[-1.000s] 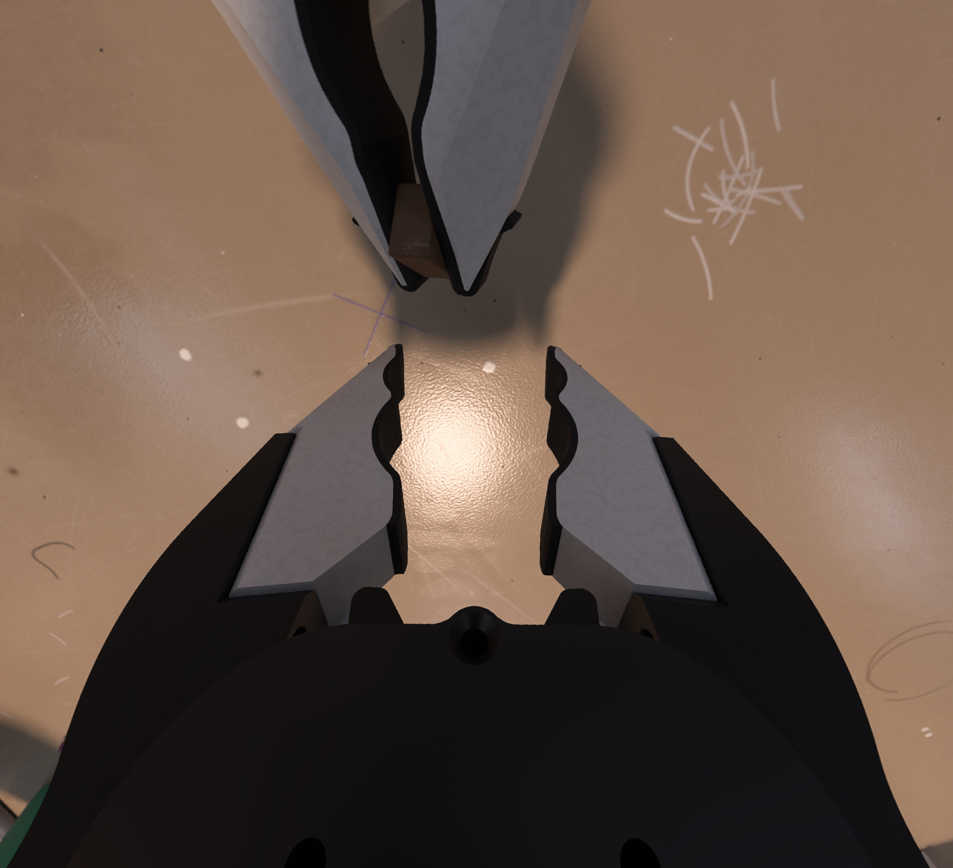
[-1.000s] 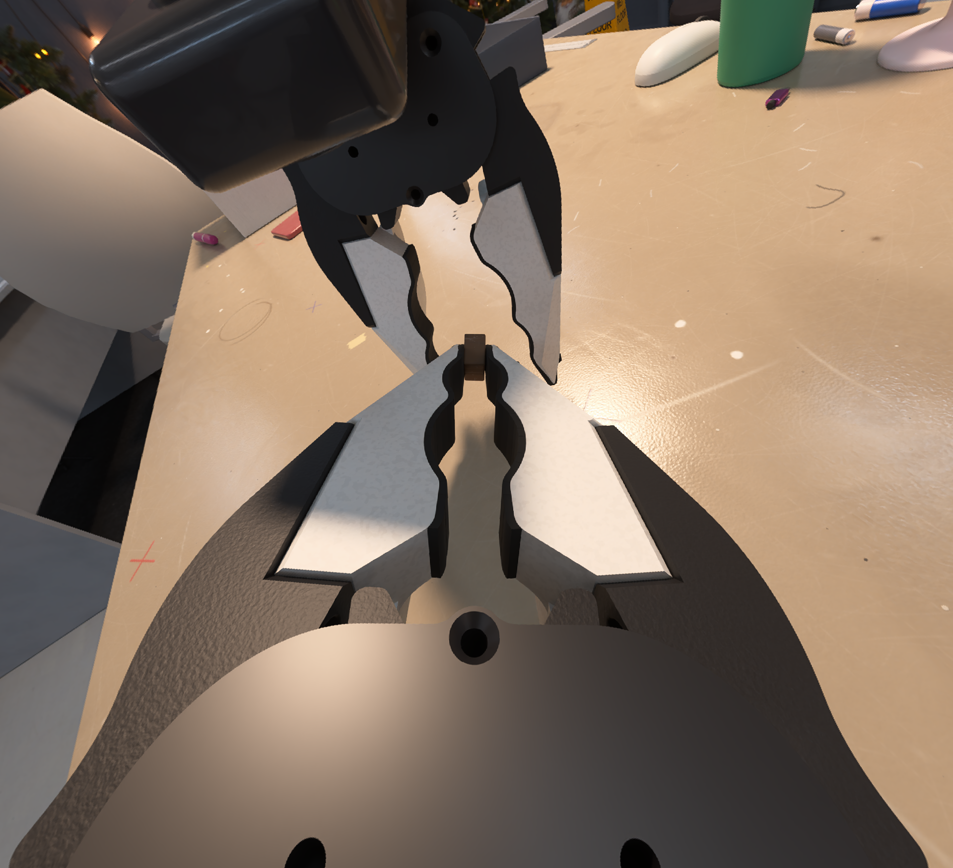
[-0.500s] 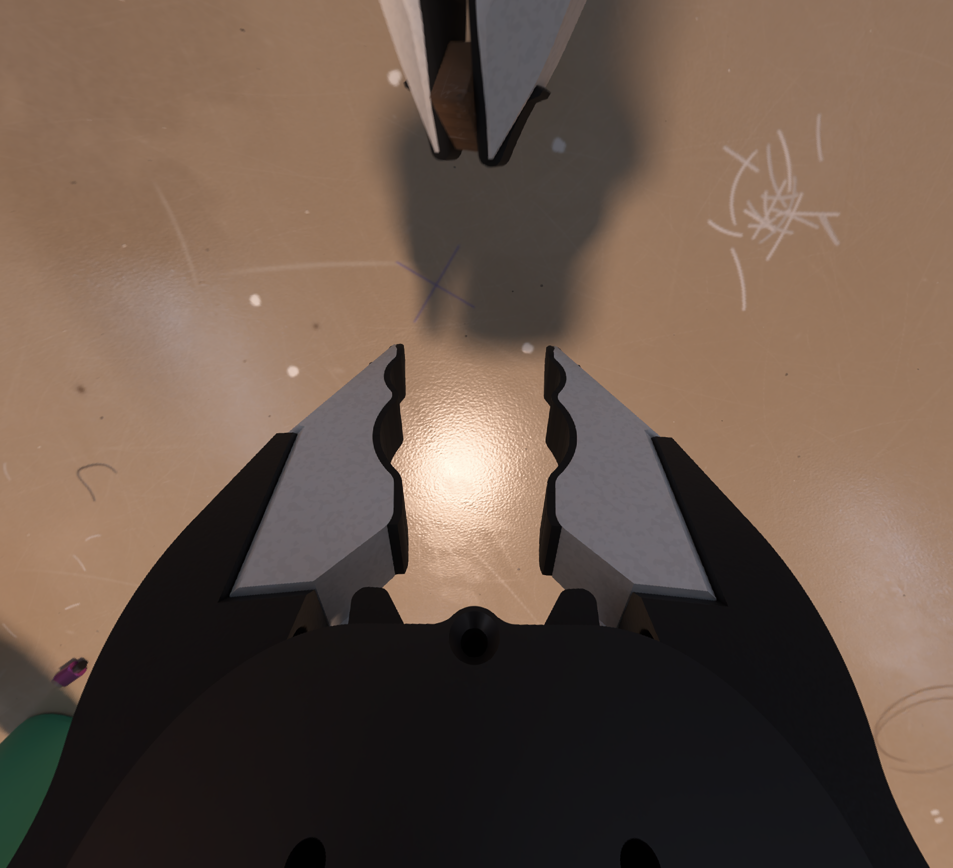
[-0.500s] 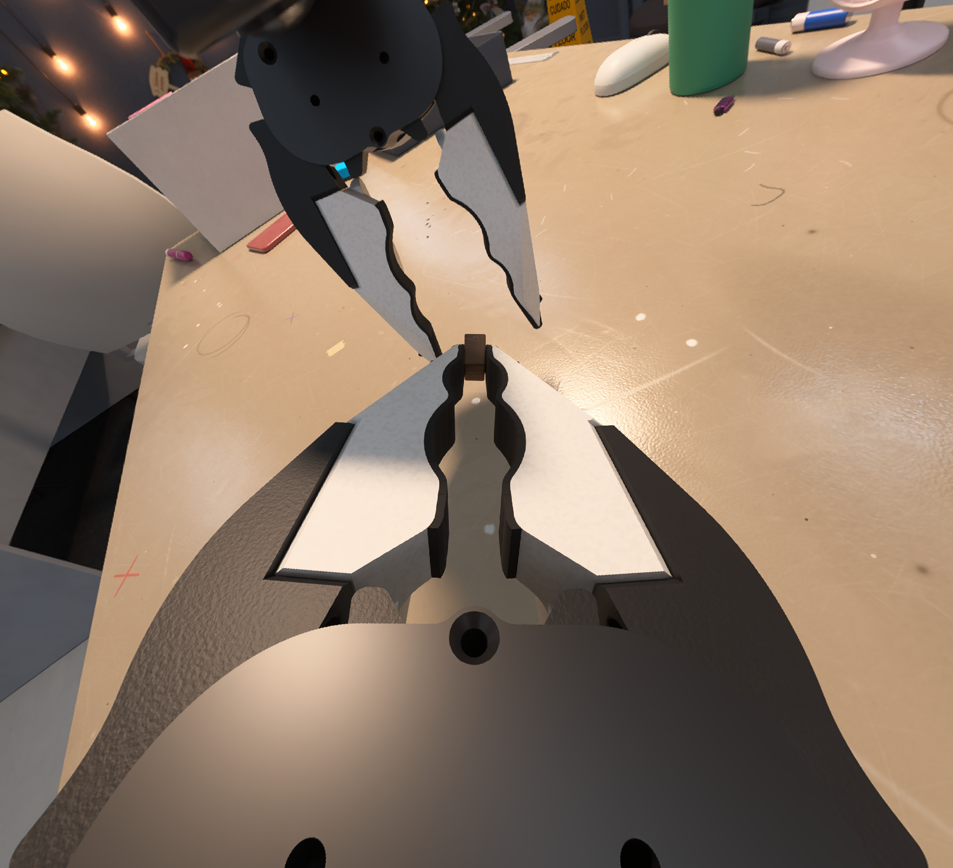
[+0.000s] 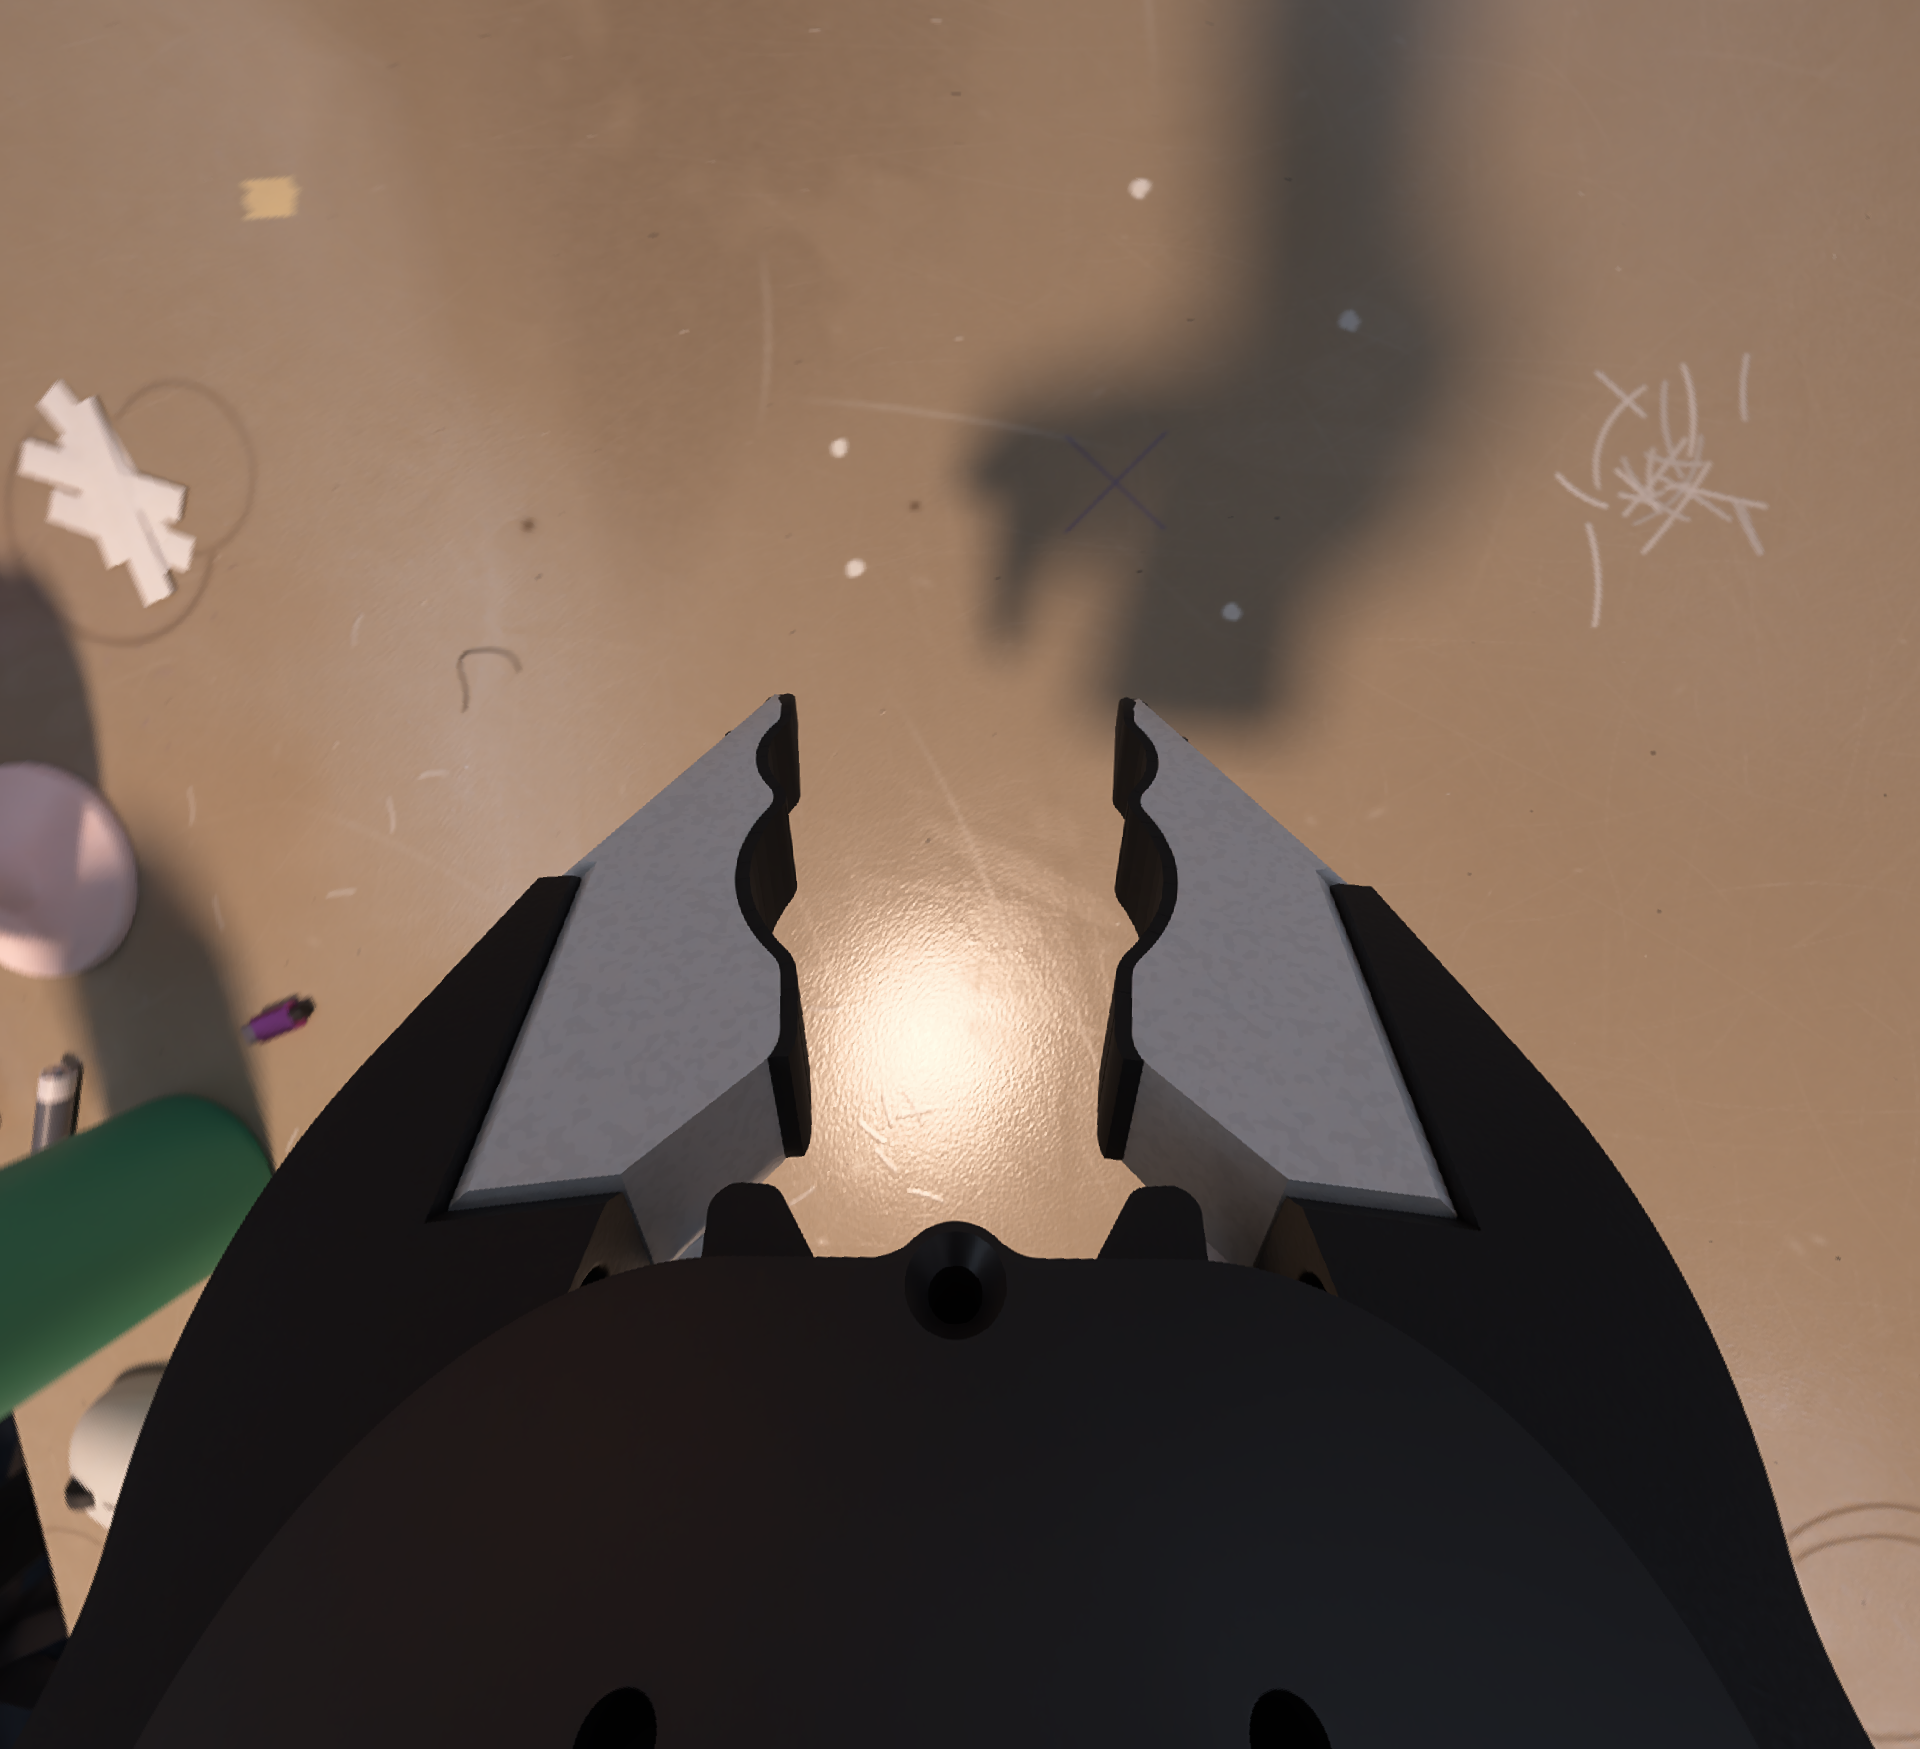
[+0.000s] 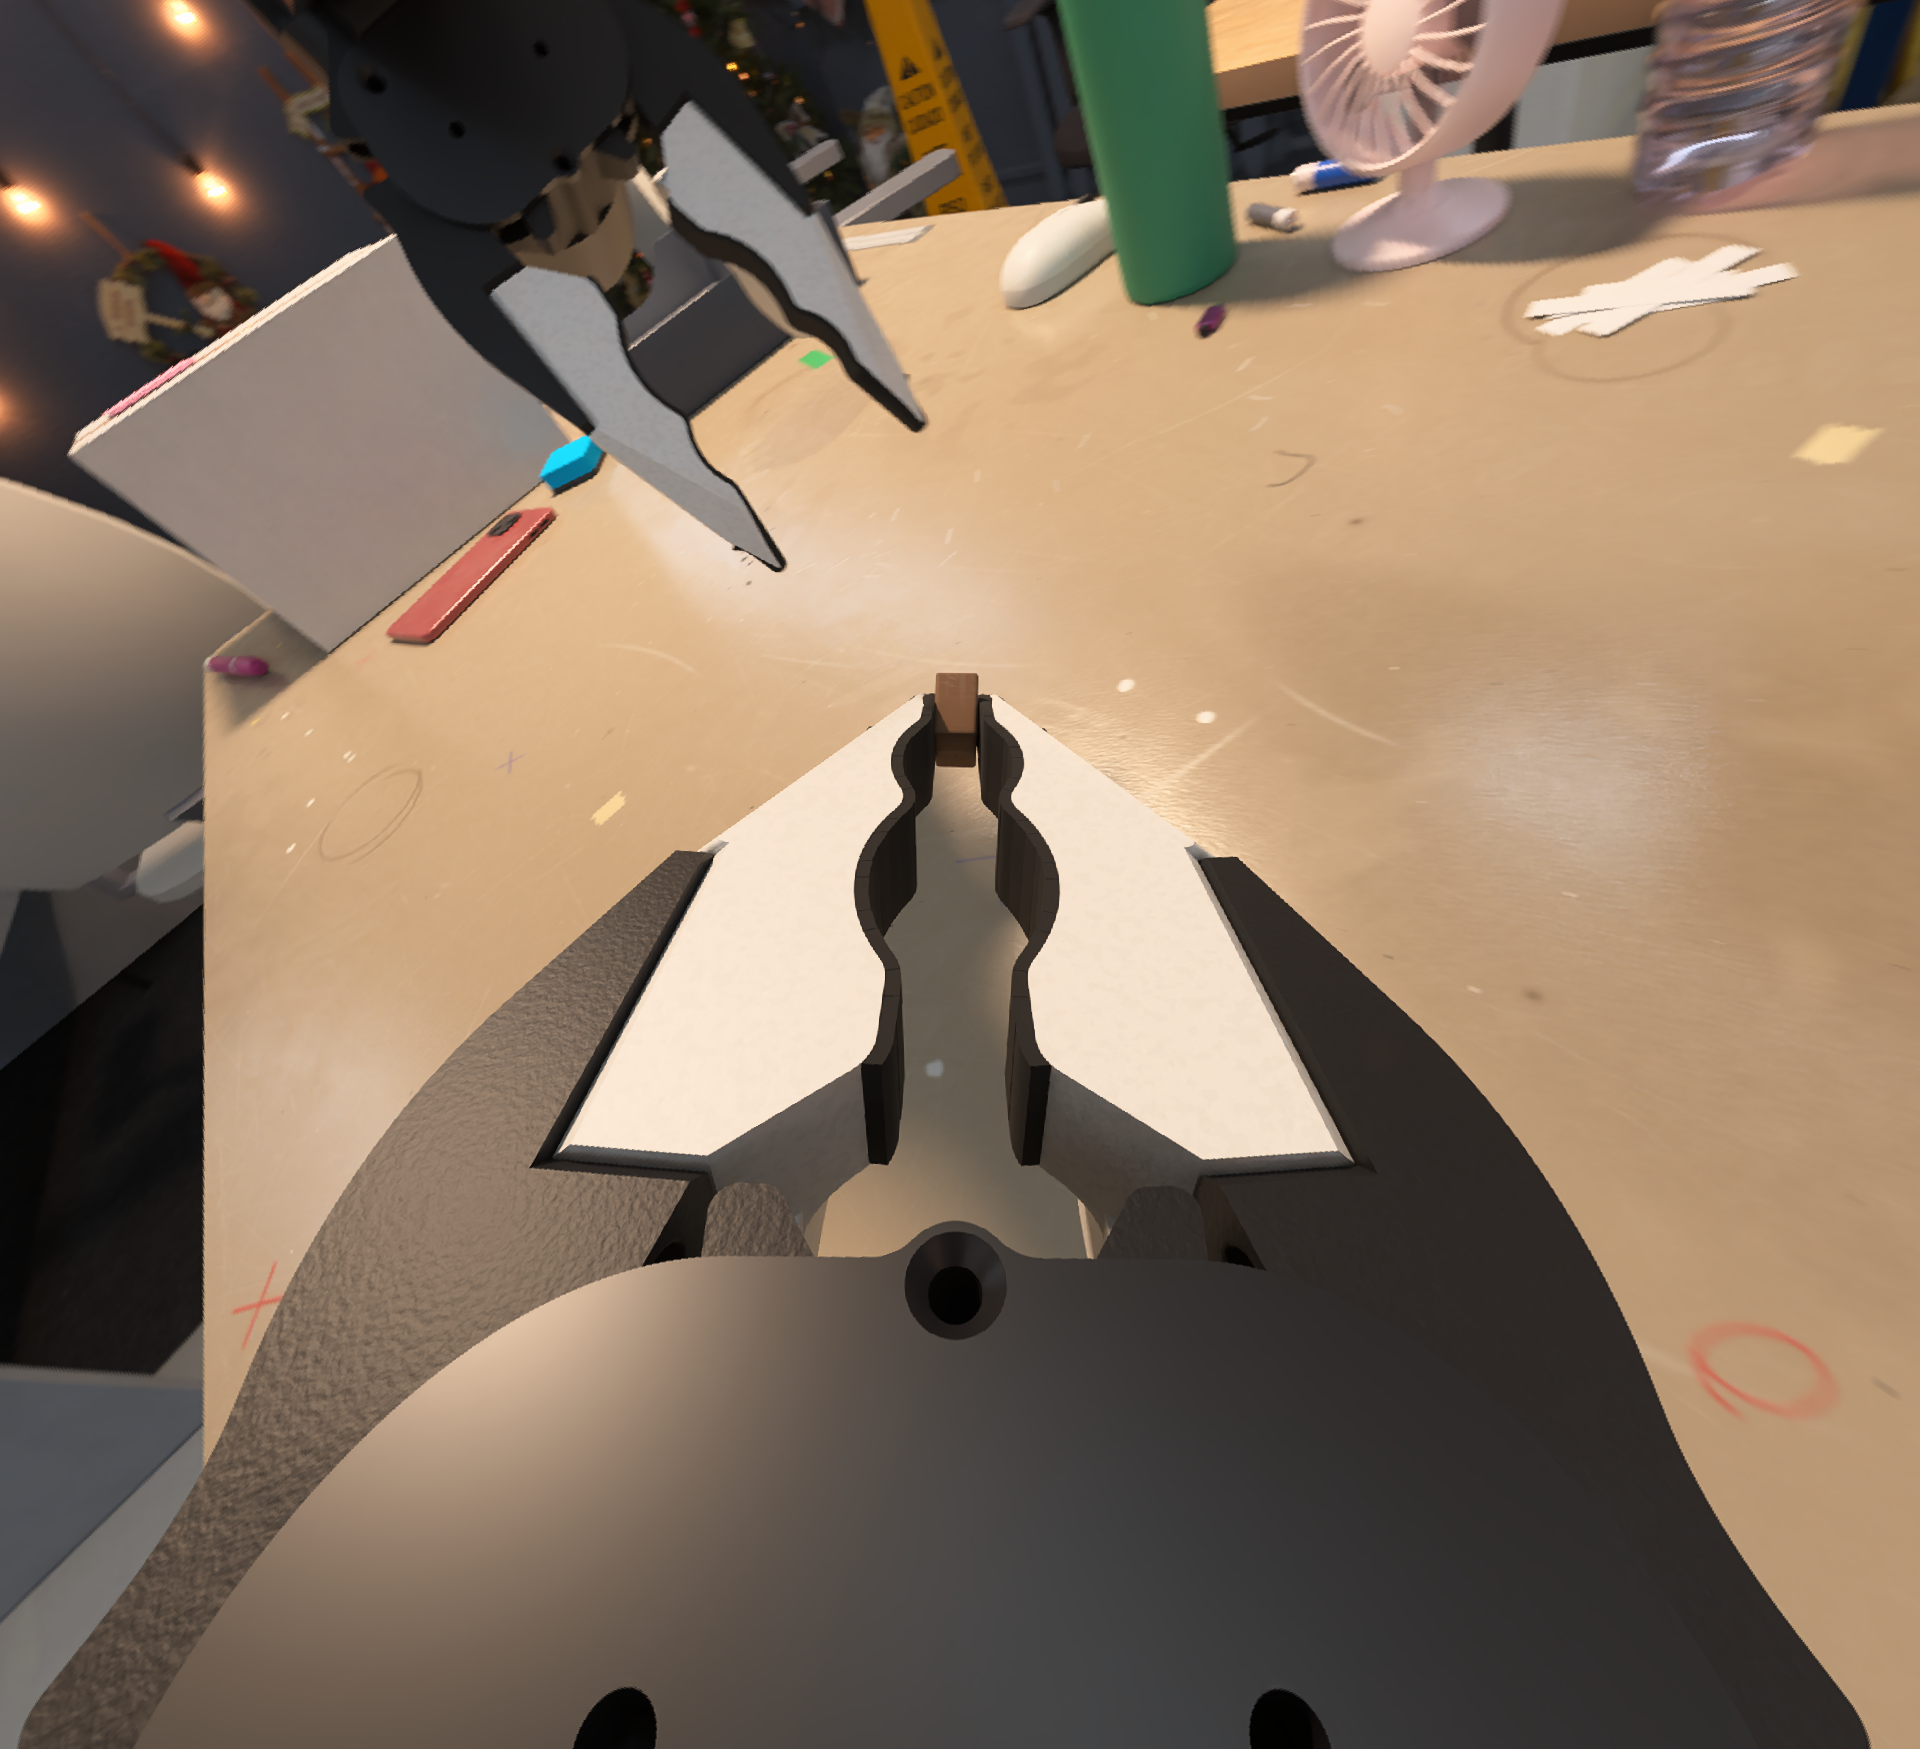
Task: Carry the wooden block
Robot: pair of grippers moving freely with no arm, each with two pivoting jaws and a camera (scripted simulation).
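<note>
Right gripper, white fingers w/ black wavy inner edges, is pinched nearly closed on the small brown wooden block, which sits upright at the very fingertips, top poking just above them, held clear of the scuffed tan tabletop. Just past the block, two white specks on the table. Left gripper in its own view is spread wide w/ nothing between the fingers, pointing down at bare tabletop w/ a bright glare patch between them; a gripper-shaped shadow lies ahead & right, over a faint purple X mark. In the right wrist view the same left gripper hangs up & to the left of the block, well apart from it, fingers splayed, tips above the table. Beyond it, near the table's left edge: a flat red phone-like slab, a small blue block, a white board tilted against the edge. Farther back on the right: crossed white paper strips, a tiny purple cap, a tall green bottle w/ a white oval mouse-like object beside it, a pale pink desk fan, a clear plastic bottle. Background is dark w/ string lights & a yellow floor sign.
</note>
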